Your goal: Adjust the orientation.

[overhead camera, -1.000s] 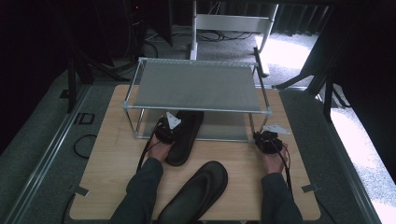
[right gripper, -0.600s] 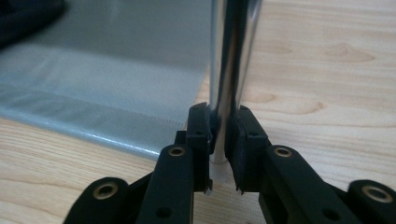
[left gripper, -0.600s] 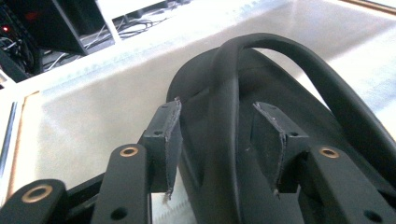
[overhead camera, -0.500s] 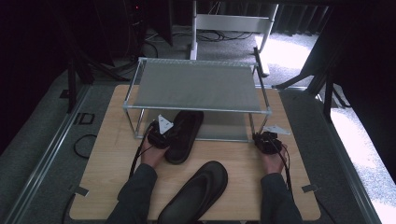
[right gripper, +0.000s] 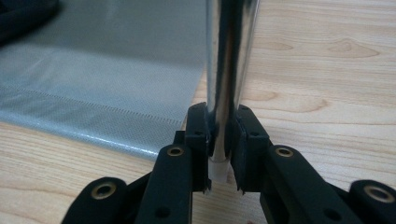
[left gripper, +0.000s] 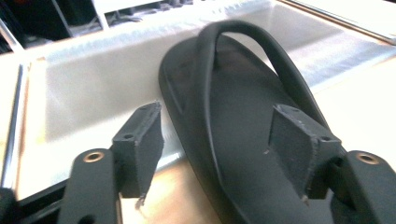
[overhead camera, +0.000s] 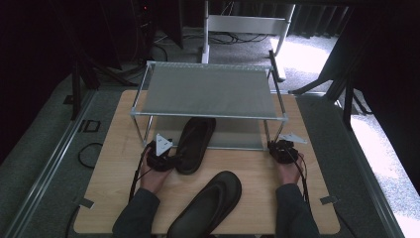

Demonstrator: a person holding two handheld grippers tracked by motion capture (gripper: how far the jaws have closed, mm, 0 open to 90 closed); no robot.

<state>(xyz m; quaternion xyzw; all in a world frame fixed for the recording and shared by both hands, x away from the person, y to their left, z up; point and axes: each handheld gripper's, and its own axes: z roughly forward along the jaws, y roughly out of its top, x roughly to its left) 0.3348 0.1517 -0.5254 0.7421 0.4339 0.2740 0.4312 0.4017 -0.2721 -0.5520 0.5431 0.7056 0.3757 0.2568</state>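
While the right gripper [right gripper: 223, 154] clamps the rack's leg [right gripper: 229, 70], the left gripper [left gripper: 224, 149] has just been opening, jaws astride the flip-flop [left gripper: 243, 140].

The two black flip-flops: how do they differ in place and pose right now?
The far flip-flop lies with its toe on the rack's lower shelf, between the open left gripper jaws; the near flip-flop lies wholly on the table, untouched, angled diagonally. Both are black, strap up.
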